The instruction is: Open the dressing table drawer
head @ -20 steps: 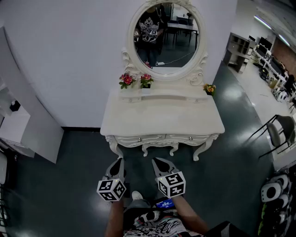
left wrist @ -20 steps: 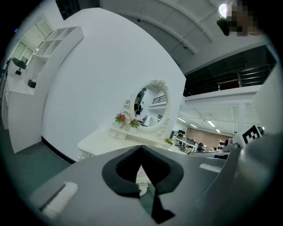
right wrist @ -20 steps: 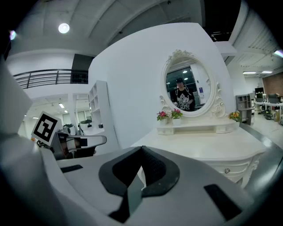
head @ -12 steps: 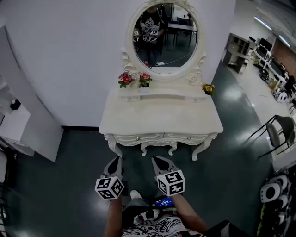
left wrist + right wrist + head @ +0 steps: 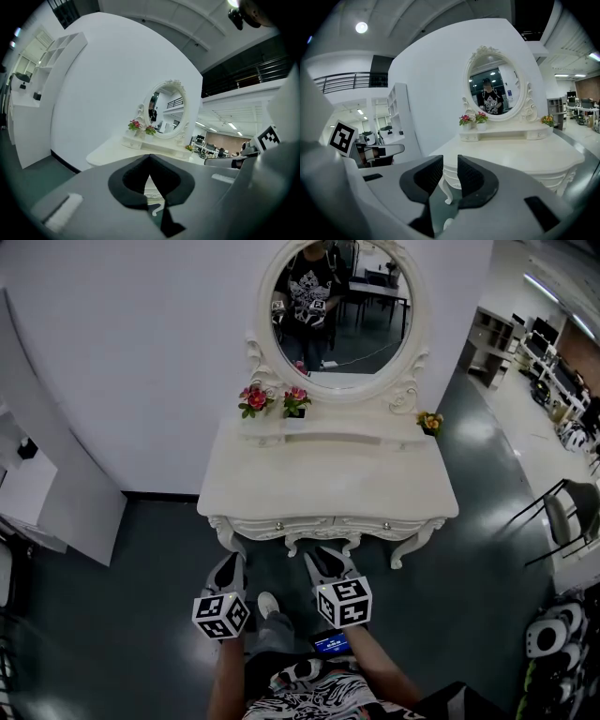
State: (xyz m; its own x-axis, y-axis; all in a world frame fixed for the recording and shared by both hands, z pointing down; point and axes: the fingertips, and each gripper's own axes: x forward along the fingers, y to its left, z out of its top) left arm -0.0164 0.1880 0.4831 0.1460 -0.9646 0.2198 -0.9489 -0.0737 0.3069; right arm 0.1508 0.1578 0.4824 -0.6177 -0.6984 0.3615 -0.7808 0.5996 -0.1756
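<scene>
A white carved dressing table (image 5: 328,486) stands against a plain white wall (image 5: 131,352) on a dark green floor (image 5: 122,606), with an oval mirror in an ornate white frame (image 5: 342,306) rising from its back edge. Its shallow white drawer with a small round knob (image 5: 302,523) sits in the carved front apron under the tabletop; it looks shut and flush with the apron, though it is small in the head view. Two little pots of pink flowers (image 5: 277,401) stand on the raised shelf at the mirror's left foot, and a pot of yellow flowers (image 5: 429,421) at its right. The left gripper (image 5: 231,563) is held in front of the table, near the apron but clear of it, its jaw tips meeting with nothing between them. The right gripper (image 5: 325,559) is beside it, also short of the drawer, its jaws parted by a narrow gap and empty. A white shoe (image 5: 268,604) shows on the floor between the two.
</scene>
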